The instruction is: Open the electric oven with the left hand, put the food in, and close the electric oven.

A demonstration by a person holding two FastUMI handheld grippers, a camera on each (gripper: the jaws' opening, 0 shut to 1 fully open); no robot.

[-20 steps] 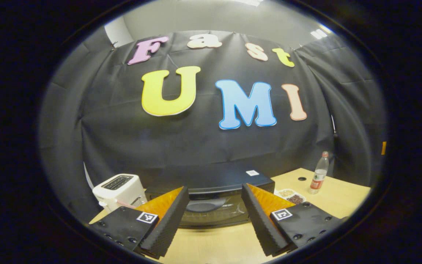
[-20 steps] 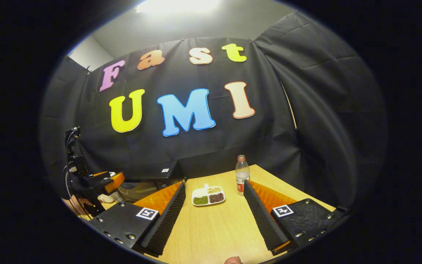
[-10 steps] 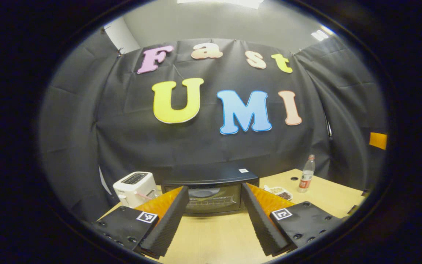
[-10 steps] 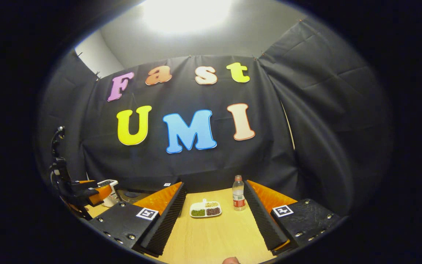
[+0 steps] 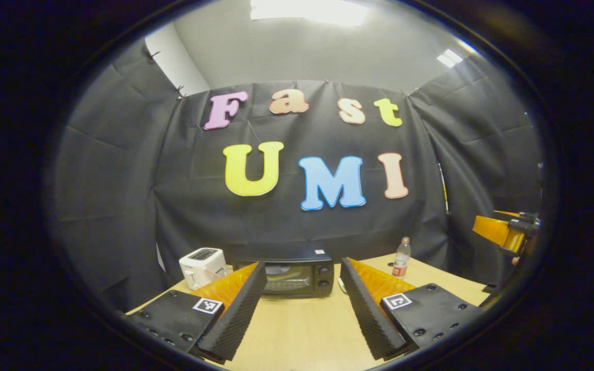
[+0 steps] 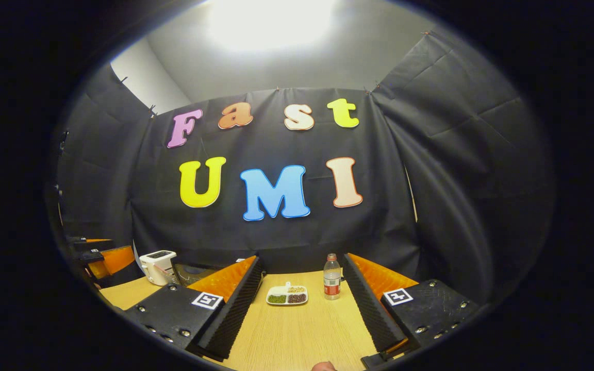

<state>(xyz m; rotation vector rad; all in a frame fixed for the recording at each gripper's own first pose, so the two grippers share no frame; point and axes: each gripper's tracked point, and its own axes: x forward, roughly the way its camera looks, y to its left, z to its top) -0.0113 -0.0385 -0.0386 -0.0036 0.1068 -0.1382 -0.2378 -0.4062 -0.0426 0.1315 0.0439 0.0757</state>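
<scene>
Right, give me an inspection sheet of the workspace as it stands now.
Surface: light wooden table, bare in front of both grippers.
Job's things: black oven at the back of the table, door shut; divided food tray with green and dark fillings still on the table, to the oven's right.
Clutter: white toaster left of the oven; plastic bottle upright beside the tray.
Grippers: left gripper open, holding nothing, well short of the oven; right gripper open, holding nothing, short of the tray.
Cables: nothing seen.
Surroundings: black cloth wall behind the table, grey wall above it, ceiling light on.
</scene>
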